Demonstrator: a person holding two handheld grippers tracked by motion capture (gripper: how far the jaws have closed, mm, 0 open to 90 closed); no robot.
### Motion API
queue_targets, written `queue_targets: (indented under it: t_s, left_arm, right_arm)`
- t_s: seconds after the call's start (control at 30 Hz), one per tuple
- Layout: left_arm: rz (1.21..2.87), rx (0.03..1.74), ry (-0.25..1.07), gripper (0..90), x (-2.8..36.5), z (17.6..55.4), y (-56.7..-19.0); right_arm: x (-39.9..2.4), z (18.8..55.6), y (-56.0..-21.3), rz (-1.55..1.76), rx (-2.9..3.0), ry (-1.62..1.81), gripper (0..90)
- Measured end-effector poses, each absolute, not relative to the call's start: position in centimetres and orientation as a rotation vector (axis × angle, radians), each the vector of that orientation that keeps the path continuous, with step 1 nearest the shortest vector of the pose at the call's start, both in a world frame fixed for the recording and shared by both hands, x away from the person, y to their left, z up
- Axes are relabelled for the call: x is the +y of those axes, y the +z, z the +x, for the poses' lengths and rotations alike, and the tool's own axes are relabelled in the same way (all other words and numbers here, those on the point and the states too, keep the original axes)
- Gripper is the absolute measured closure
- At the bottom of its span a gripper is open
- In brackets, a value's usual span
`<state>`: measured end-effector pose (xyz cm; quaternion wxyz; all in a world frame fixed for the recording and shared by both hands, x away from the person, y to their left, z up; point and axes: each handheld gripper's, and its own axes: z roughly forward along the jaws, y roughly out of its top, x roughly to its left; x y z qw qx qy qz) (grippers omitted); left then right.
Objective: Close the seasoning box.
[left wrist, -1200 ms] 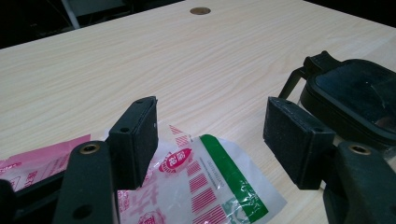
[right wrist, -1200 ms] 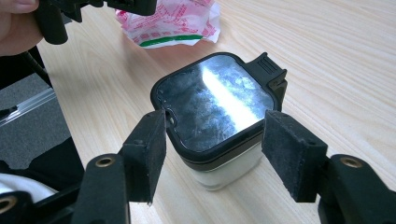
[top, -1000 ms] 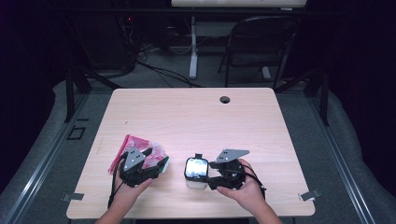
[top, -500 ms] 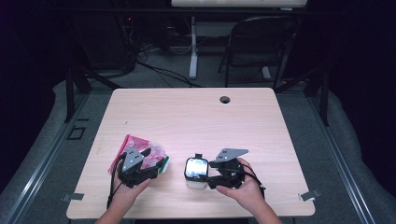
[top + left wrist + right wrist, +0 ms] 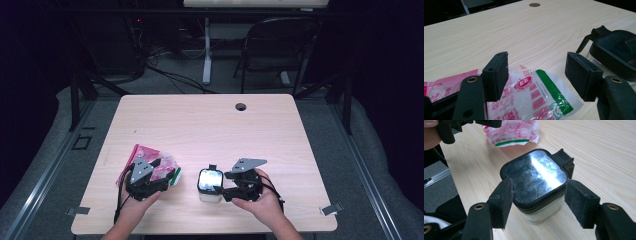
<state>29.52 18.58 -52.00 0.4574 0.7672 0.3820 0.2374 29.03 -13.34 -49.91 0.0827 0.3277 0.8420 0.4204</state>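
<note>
A pink-and-white plastic bag [image 5: 150, 159] with a green strip lies flat at the table's front left. My left gripper [image 5: 161, 169] hovers open just over it; in the left gripper view the bag [image 5: 536, 95] lies below and between the spread jaws of the left gripper [image 5: 536, 71]. A white container with a glossy black latched lid [image 5: 210, 183] stands at the front centre. My right gripper [image 5: 220, 186] is open, and in the right gripper view the container [image 5: 536, 176] sits between the jaws of the right gripper [image 5: 537, 195], one jaw on each side of the lid.
The light wooden table [image 5: 210, 125] has a round cable hole [image 5: 241, 106] near its far edge. A black chair [image 5: 275, 45] and cables stand on the floor behind. The container's lid [image 5: 616, 50] lies to the right of the left gripper's jaws.
</note>
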Motion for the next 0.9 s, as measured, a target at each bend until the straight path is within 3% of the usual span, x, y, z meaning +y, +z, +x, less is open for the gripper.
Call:
queue_targets:
  t_s: [0.9]
  left_arm:
    - [1.861, 1.004, 0.592, 35.5, 19.9, 30.3, -52.2]
  right_arm:
    - [-19.0, 31.0, -49.2, 1.223, 2.302, 1.295, 38.9]
